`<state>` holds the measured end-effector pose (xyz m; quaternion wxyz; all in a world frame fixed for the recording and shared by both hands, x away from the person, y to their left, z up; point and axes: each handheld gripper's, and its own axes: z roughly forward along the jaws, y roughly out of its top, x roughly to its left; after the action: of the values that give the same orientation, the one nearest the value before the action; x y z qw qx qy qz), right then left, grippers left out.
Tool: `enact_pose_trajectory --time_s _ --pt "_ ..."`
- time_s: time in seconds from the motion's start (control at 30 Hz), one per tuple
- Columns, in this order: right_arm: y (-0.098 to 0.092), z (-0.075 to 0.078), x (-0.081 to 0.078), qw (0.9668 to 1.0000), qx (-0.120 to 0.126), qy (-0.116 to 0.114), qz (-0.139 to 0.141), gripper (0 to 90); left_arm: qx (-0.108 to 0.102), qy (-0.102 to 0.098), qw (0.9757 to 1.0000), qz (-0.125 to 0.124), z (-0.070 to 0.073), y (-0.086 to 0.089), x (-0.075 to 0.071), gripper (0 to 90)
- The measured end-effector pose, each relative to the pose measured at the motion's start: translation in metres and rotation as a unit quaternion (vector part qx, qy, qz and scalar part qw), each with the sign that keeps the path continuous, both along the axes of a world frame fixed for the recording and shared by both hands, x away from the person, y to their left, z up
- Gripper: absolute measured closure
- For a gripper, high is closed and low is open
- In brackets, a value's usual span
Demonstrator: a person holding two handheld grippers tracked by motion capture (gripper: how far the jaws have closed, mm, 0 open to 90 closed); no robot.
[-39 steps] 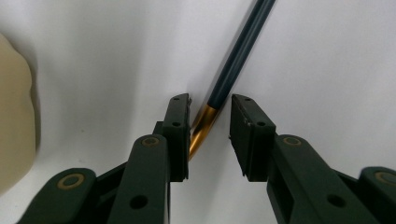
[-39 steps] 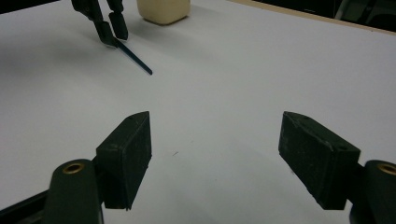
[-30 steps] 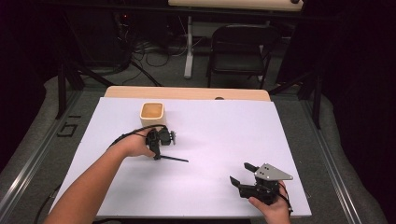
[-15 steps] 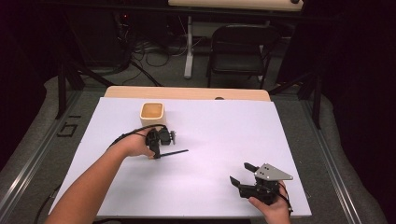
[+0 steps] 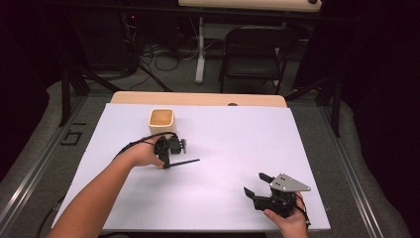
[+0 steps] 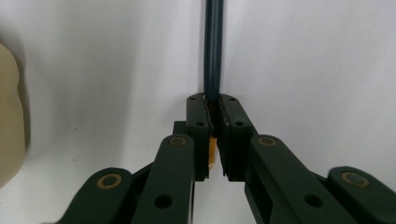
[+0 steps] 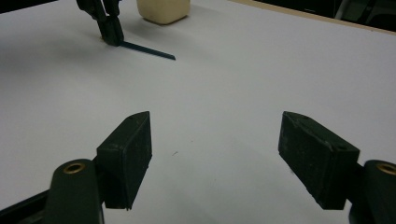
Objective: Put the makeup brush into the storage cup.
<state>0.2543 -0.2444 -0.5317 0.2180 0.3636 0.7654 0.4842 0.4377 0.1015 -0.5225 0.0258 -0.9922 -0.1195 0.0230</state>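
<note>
A thin dark blue stick (image 5: pixel 184 162) lies level on the white table top (image 5: pixel 228 134), pointing right. My left gripper (image 5: pixel 166 166) is shut on its left end. In the left gripper view the pads (image 6: pixel 198 116) clamp the stick (image 6: pixel 213 46), and a yellow bit of it shows between them. A cream cup (image 5: pixel 161 120) stands just behind that hand and appears at the left edge (image 6: pixel 9 116). My right gripper (image 5: pixel 253 183) rests near the front right with its jaws wide open (image 7: pixel 224 144) and nothing between them. It looks towards the stick (image 7: pixel 147 50), the left gripper (image 7: pixel 111 36) and the cup (image 7: pixel 163 10).
A wooden strip (image 5: pixel 198 98) edges the table's far side. Beyond it stand a black folding chair (image 5: pixel 252 54) and cables on the floor. Grey carpet flanks the table on both sides.
The stick's free right end has swung slightly away from me, from pointing down-right to pointing up-right. The left jaws have shut on its left end. The right gripper has not moved.
</note>
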Motion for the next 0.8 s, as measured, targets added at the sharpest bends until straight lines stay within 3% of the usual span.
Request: enact_pose_trajectory --time_s 0.27,0.47,0.8 --pt "0.000 0.000 0.000 1.0000 0.000 0.000 0.000 26.0 -0.001 -0.004 1.0000 0.005 0.002 0.002 -0.003 84.1" --pt "0.000 0.000 0.000 1.0000 0.000 0.001 -0.001 25.9 -0.017 0.002 0.9996 0.022 0.013 0.004 -0.007 84.2" --pt "0.003 0.000 -0.001 0.9999 -0.016 -0.006 0.002 26.0 -0.031 0.014 0.9992 0.021 0.030 0.005 -0.024 84.2"
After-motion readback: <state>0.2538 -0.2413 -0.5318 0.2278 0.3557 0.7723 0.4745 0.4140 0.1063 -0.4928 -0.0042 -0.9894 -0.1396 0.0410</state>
